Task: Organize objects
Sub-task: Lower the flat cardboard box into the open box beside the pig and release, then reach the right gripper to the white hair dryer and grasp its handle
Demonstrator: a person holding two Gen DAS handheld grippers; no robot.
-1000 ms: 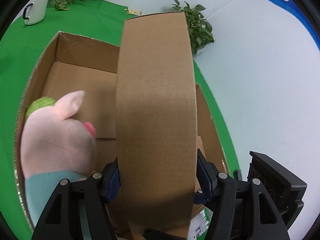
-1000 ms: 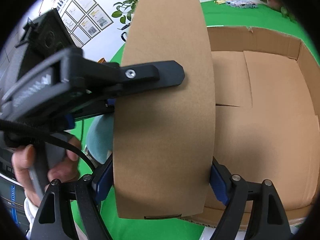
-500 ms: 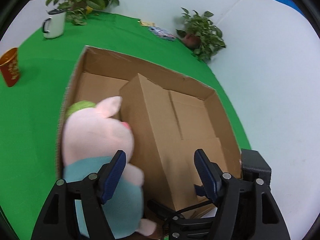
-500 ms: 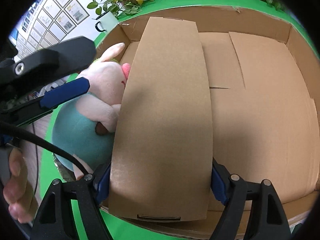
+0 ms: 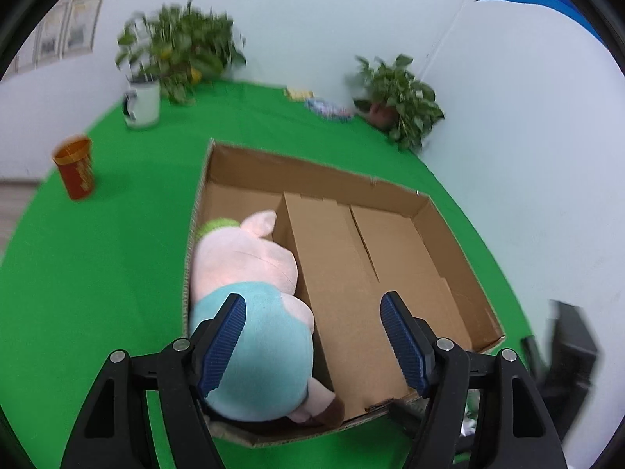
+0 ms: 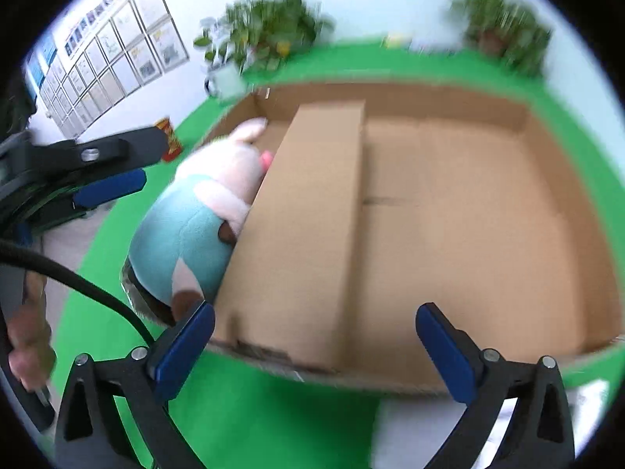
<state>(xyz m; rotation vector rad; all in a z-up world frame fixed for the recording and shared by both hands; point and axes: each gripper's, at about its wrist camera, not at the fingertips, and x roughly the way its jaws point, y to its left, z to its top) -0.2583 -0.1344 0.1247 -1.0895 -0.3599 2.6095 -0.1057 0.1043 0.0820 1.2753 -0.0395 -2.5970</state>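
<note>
Left wrist: one plush pig (image 5: 250, 293); one long box (image 5: 343, 297); one tray (image 5: 312, 168).

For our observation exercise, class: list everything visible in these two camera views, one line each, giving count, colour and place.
Cardboard tray: one, brown, on the cloth.
Long box: one, brown, inside the tray beside the toy.
Plush pig: one, pink with teal body, at the tray's left side.
Cloth: one, green, under everything.
Mug: one, white, far left.
Cup: one, red-orange, left.
Plants: two, green, by the wall.
Left gripper: open, empty.
Right gripper: open, empty.
</note>
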